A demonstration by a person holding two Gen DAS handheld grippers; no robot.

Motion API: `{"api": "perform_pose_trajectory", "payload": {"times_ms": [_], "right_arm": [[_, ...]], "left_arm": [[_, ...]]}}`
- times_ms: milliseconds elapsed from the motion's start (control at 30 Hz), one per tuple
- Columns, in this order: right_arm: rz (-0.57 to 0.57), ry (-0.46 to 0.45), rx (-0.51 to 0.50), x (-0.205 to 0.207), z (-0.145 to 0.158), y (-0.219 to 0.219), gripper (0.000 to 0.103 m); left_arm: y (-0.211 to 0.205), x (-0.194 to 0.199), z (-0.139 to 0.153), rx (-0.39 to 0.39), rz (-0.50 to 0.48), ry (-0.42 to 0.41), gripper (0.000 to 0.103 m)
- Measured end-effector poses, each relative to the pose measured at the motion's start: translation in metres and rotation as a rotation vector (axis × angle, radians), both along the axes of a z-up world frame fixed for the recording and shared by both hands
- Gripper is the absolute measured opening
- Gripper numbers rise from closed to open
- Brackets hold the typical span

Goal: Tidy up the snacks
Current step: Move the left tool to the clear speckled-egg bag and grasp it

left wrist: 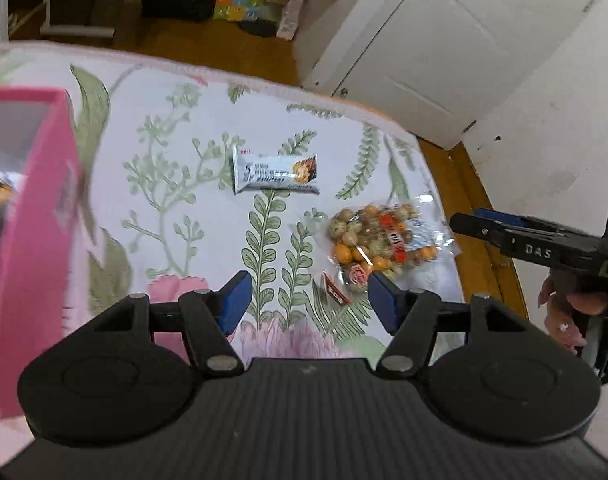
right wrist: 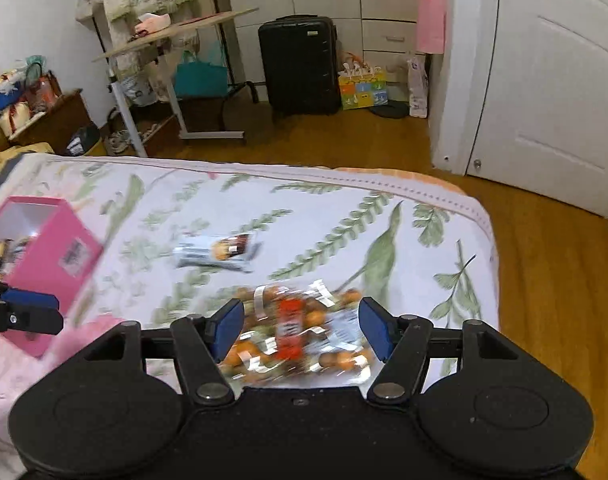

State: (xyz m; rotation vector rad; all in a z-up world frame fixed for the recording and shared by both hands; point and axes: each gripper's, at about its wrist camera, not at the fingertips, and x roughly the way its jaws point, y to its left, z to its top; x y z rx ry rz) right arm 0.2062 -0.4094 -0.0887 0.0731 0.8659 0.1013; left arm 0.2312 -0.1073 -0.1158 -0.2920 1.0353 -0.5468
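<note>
A clear bag of mixed coated nuts (left wrist: 380,240) lies on the floral bedsheet (left wrist: 176,208) near its right edge. Left of it rests a white snack bar wrapper (left wrist: 276,174), and a small red-and-white packet (left wrist: 336,294) lies just in front of the bag. My left gripper (left wrist: 309,300) hovers open over the sheet, nothing between its blue pads. In the right wrist view my right gripper (right wrist: 301,328) is open above the bag of nuts (right wrist: 290,320), its pads apart from it. The pink box (right wrist: 52,248) at the left holds several snacks.
The pink box (left wrist: 36,240) stands tall close to my left gripper's left side. Beyond the bed's edge (right wrist: 484,216) is wooden floor (right wrist: 544,280), a white door (right wrist: 552,100), a black suitcase (right wrist: 300,64) and a rolling side table (right wrist: 176,32). A hand (left wrist: 572,312) holds the right gripper (left wrist: 464,222).
</note>
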Motion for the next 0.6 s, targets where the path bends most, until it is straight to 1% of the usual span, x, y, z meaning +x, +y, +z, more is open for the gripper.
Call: {"api": "perform_pose_trajectory", "payload": {"times_ms": [67, 133, 200, 300, 400, 433, 467, 500, 533, 567, 600], "right_arm": [[-0.075, 0.034, 0.039, 0.012, -0.024, -0.015, 0.069], [-0.14, 0.035, 0.07, 0.017, -0.046, -0.025, 0.069], [-0.184, 0.026, 0.11, 0.02, -0.061, -0.032, 0.069], [-0.205, 0.011, 0.173, 0.025, -0.069, -0.035, 0.073], [-0.197, 0.015, 0.207, 0.029, -0.067, -0.036, 0.073], [-0.175, 0.023, 0.188, 0.032, -0.064, -0.034, 0.071], [-0.159, 0.025, 0.147, 0.034, -0.062, -0.032, 0.071], [-0.158, 0.019, 0.094, 0.035, -0.06, -0.03, 0.071], [-0.169, 0.018, 0.063, 0.036, -0.06, -0.03, 0.073], [-0.179, 0.025, 0.055, 0.037, -0.061, -0.033, 0.073], [-0.182, 0.047, 0.081, 0.04, -0.064, -0.037, 0.074]], "left_arm": [[-0.008, 0.009, -0.014, -0.017, 0.004, 0.019, 0.062], [-0.013, 0.014, -0.026, -0.042, 0.03, 0.03, 0.061], [-0.018, 0.018, -0.035, -0.084, 0.07, 0.032, 0.06], [-0.03, 0.026, -0.049, -0.13, 0.081, 0.063, 0.06], [-0.045, 0.034, -0.063, -0.124, 0.071, 0.118, 0.055], [-0.048, 0.035, -0.066, -0.127, 0.07, 0.13, 0.054], [-0.049, 0.035, -0.069, -0.129, 0.071, 0.134, 0.054], [-0.05, 0.034, -0.07, -0.132, 0.071, 0.135, 0.051], [-0.051, 0.033, -0.072, -0.136, 0.067, 0.134, 0.047], [-0.052, 0.032, -0.072, -0.14, 0.062, 0.132, 0.044], [-0.053, 0.031, -0.073, -0.141, 0.054, 0.128, 0.039]]}}
